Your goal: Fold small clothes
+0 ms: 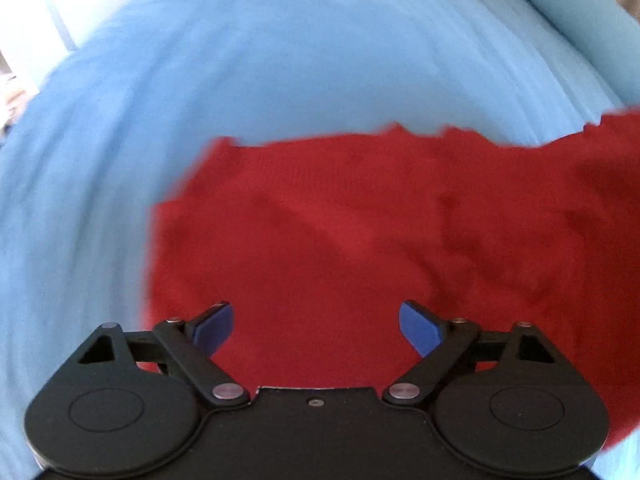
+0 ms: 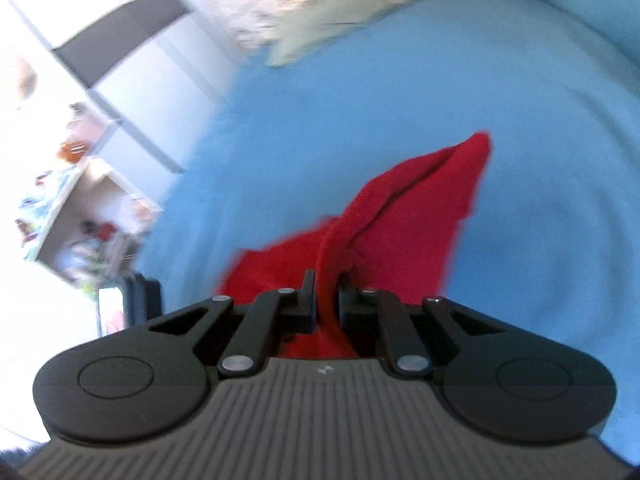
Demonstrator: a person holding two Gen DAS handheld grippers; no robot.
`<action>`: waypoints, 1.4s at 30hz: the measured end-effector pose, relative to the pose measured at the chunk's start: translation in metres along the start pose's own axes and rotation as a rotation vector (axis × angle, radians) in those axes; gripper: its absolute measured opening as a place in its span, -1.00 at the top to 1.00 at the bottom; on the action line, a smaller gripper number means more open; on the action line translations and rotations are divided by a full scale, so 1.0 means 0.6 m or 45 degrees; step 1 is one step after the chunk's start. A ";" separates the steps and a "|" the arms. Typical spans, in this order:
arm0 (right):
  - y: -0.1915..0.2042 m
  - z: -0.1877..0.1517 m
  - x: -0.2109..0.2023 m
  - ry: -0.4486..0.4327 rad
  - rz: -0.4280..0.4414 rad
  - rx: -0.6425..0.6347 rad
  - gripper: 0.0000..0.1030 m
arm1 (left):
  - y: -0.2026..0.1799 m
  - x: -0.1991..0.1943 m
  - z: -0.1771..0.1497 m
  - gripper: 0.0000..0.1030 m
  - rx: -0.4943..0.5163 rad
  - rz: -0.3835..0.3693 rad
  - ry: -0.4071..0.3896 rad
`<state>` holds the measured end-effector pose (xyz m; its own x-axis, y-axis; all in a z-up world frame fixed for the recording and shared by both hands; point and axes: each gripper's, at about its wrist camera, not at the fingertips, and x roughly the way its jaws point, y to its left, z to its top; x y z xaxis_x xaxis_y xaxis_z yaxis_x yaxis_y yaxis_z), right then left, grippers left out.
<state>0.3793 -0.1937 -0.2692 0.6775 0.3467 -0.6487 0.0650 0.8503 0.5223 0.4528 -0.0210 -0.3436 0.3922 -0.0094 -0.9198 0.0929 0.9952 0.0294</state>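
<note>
Right gripper (image 2: 326,288): jaws pinching a raised fold of red garment (image 2: 404,208), peak pointing far-right. Left gripper (image 1: 316,322): jaws spread, hovering over red garment (image 1: 340,232); its long axis runs left-right on blue sheet (image 1: 240,80), with bare room left and far. Cream cloth (image 2: 340,12): far edge.
</note>
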 end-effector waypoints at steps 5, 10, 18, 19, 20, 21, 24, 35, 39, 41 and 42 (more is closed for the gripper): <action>0.171 -0.019 0.094 0.150 0.231 -0.255 0.53 | 0.158 -0.070 -0.049 -0.89 -0.157 0.031 0.051; 0.270 -0.133 0.268 0.469 0.168 -0.554 0.54 | 0.267 -0.084 -0.122 -0.89 -0.282 0.086 0.087; 0.283 -0.181 0.312 0.535 0.141 -0.611 -0.10 | 0.313 -0.081 -0.201 -0.89 -0.450 -0.004 0.121; 0.277 -0.174 0.301 0.526 0.157 -0.573 -0.60 | 0.310 -0.083 -0.198 -0.89 -0.443 -0.026 0.112; 0.269 -0.162 0.281 0.486 0.183 -0.527 -0.79 | 0.307 -0.086 -0.190 -0.89 -0.429 -0.050 0.097; 0.261 -0.151 0.258 0.438 0.206 -0.487 -0.81 | 0.302 -0.091 -0.187 -0.89 -0.414 -0.072 0.080; 0.224 -0.114 0.206 0.341 0.143 -0.372 -0.81 | 0.275 -0.105 -0.178 -0.89 -0.347 -0.171 0.030; 0.094 -0.172 0.095 0.315 -0.221 -0.327 -0.81 | 0.170 -0.072 -0.121 -0.88 -0.233 -0.324 0.015; 0.073 -0.187 0.089 0.294 -0.223 -0.230 -0.81 | 0.173 -0.044 -0.115 -0.37 -0.284 -0.296 0.047; 0.086 -0.191 0.103 0.285 -0.217 -0.227 -0.81 | 0.184 -0.036 -0.119 -0.11 -0.298 -0.297 0.074; 0.083 -0.194 0.100 0.287 -0.211 -0.230 -0.81 | 0.193 -0.032 -0.120 -0.07 -0.310 -0.312 0.081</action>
<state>0.3379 -0.0845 -0.3464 0.4882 0.2595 -0.8332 0.0164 0.9519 0.3061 0.3899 0.1017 -0.3506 0.3266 -0.2527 -0.9108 -0.0465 0.9581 -0.2825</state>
